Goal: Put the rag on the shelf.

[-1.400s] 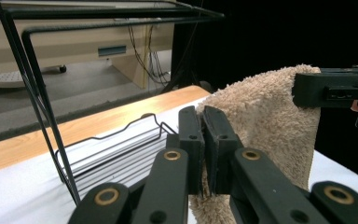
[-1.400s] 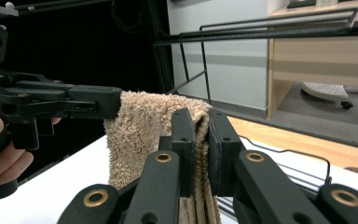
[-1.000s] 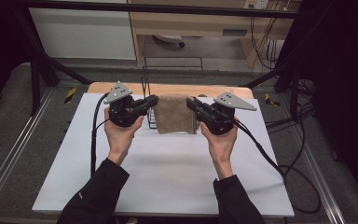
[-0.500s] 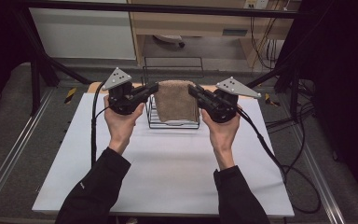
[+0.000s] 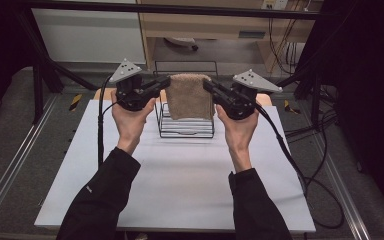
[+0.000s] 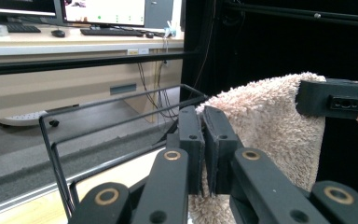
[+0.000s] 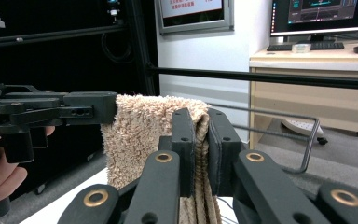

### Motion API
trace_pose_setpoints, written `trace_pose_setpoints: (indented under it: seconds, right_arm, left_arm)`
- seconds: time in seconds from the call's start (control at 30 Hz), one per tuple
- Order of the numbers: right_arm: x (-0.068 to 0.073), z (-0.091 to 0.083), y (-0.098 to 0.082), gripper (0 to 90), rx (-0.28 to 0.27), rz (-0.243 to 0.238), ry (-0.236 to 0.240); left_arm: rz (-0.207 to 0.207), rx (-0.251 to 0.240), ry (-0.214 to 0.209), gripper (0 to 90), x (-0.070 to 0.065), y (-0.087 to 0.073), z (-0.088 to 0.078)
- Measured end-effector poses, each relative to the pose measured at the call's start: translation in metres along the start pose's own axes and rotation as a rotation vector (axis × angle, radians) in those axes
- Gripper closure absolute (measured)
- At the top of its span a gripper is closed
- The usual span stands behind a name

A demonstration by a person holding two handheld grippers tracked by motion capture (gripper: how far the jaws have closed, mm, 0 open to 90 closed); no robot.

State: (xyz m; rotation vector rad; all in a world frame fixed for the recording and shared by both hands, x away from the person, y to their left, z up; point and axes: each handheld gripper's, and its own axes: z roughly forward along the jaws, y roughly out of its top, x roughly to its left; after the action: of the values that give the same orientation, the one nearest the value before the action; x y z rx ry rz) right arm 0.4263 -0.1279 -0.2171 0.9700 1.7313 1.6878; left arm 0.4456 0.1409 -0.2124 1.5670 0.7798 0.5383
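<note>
A folded beige towel [image 5: 190,96] is held up between the two grippers, above a black wire rack [image 5: 186,122] standing on the white table [image 5: 180,185]. The left gripper [image 5: 166,82] is clamped on the towel's left top corner; its jaws are seen pinched on the pile in the left gripper view [image 6: 204,154]. The right gripper [image 5: 207,85] is clamped on the right top corner, the folded layers being squeezed between its jaws in the right gripper view [image 7: 200,149]. The towel hangs down in front of the rack's upper bars, its lower edge inside the rack's outline. Beyond the table, a wooden desk [image 5: 220,22] and a black frame bar [image 5: 180,7] are noted. Cables [image 5: 300,165] trail off the table's right side.
</note>
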Motion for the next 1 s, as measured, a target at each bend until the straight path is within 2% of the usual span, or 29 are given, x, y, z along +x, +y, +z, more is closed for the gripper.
trace_pose_setpoints:
  seconds: [0.53, 0.83, 1.0]
  right_arm:
    - [-0.002, 0.009, 0.024, 83.1, -0.03, -0.008, -0.003]
    - [-0.005, 0.02, 0.037, 83.1, -0.042, -0.016, -0.015]
    - [-0.008, 0.025, 0.044, 83.1, -0.052, -0.019, -0.021]
  left_arm:
    - [0.027, -0.016, 0.02, 86.4, 0.006, 0.028, 0.005]
    - [0.031, -0.024, 0.035, 86.4, 0.012, 0.044, 0.009]
    - [0.049, -0.026, 0.044, 86.4, 0.012, 0.054, 0.011]
